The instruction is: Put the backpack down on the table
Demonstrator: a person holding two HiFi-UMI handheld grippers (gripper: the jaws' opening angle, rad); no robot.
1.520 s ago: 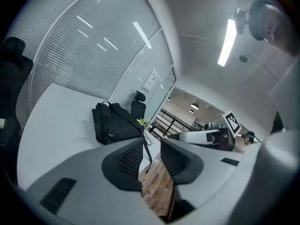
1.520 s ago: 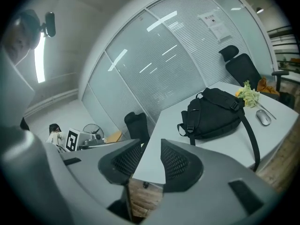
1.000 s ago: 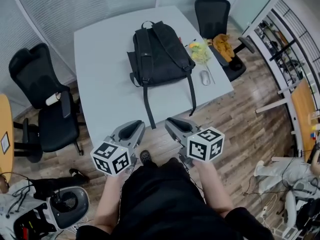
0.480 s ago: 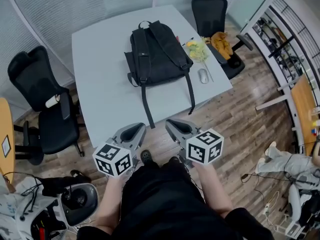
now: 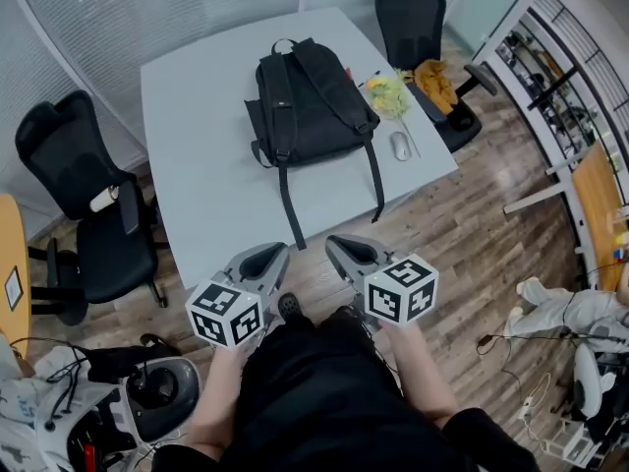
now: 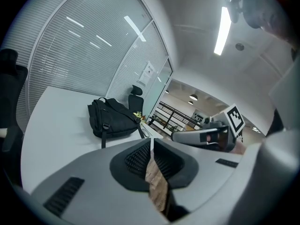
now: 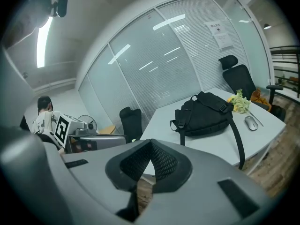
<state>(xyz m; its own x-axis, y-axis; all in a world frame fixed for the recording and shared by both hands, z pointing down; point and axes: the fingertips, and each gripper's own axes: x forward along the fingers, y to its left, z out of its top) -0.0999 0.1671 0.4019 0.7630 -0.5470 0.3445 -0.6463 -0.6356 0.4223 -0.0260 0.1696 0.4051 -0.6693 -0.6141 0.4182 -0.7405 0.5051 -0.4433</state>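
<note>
the grey table [image 5: 206, 165] fills the middle of the head view, with a black office chair [image 5: 74, 165] at its left side and another [image 5: 411, 23] at its far end; the black backpack [image 5: 310, 101] lies flat on the tabletop, in the far half, strap side up; its long axis runs from the near edge toward the far edge, leaning slightly left, with the carry handle [image 5: 288, 45] pointing to the far end and the bottom toward the person; two loose straps trail from it, the left strap [image 5: 285, 200] and the right strap [image 5: 376, 180], both hanging over the near edge; the left gripper [image 5: 263, 256] and the right gripper [image 5: 346, 248] are held side by side off the near edge, above the wood floor, both aimed at the table; the backpack sits well ahead of them, touched by neither, and roughly on the line between them; each gripper view shows it [image 6: 112, 118] [image 7: 205, 112] beyond the jaw tips; both grippers are clenched, jaws together with nothing in them; a yellow-green bunch [image 5: 390, 96] and a computer mouse [image 5: 399, 147] lie just right of the backpack.
</note>
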